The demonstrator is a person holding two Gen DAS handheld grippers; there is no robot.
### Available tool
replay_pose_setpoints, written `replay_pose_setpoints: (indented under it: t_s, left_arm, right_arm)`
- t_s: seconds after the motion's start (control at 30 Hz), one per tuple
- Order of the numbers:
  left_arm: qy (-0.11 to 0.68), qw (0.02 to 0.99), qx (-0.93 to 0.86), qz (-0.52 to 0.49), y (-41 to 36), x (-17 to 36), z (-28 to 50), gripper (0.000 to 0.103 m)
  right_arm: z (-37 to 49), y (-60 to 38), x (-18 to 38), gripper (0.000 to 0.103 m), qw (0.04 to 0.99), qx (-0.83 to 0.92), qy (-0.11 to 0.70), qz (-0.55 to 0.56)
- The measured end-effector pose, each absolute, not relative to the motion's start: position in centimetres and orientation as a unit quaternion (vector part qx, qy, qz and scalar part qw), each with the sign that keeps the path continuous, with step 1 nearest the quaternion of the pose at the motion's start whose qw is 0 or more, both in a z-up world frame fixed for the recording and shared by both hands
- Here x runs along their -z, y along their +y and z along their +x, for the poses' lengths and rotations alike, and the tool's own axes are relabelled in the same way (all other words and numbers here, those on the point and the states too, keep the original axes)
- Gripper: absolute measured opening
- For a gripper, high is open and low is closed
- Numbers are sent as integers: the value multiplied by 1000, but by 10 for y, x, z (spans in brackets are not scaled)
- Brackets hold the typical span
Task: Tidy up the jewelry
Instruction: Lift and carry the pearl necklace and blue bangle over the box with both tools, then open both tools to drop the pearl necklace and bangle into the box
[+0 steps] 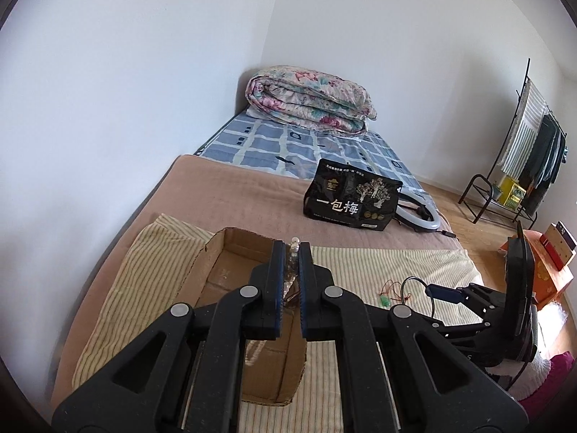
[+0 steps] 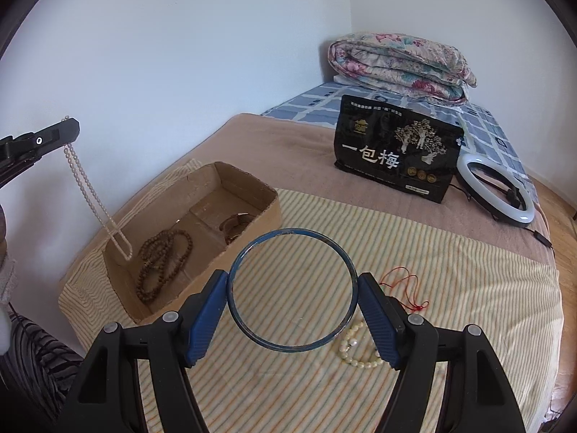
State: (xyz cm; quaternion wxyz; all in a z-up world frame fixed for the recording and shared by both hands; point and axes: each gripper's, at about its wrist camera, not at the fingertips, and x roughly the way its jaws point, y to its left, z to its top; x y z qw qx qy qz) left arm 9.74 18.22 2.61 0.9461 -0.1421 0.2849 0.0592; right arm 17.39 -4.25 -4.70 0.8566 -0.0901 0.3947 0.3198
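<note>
IN BOX: brown wooden bead string (image 2: 164,263), brown-strapped watch (image 2: 236,225) in open cardboard box (image 2: 268,213) | IN HAND: left gripper (image 1: 291,252) clamped on white pearl necklace (image 2: 93,195) dangling over box; right gripper (image 2: 292,306) pinching blue round bangle (image 2: 292,290) above striped cloth (image 2: 450,263) | LEFT: cream bead bracelet (image 2: 355,351); red cord (image 2: 407,288)

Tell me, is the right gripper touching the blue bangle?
Touching. The right wrist view shows the right gripper with both blue pads pressed against opposite sides of the blue bangle.

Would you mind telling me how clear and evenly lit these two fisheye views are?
Left wrist: soft daylight, sharp, dark vignette corners, glare on the wooden floor. Right wrist: equally sharp, strong barrel distortion curving the yellow striped cloth, no blur on the thin blue bangle.
</note>
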Motion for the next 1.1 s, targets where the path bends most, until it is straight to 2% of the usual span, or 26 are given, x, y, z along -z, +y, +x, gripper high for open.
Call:
replay_pose_setpoints:
  t_s: [0.47,0.77,1.1]
  left_arm:
    - [308,934,-85,-162,217,-5,111,4]
    - [350,913,-98,-185,239,19,121,4]
    - [393,899,-107,-160,235,42,133,4]
  right_arm:
    - [179,27,61,74,834,-362,407,-88]
    - [191,62,78,74,823,-368,424,-87]
    - [203,85,95,74,818,-362,435,-98]
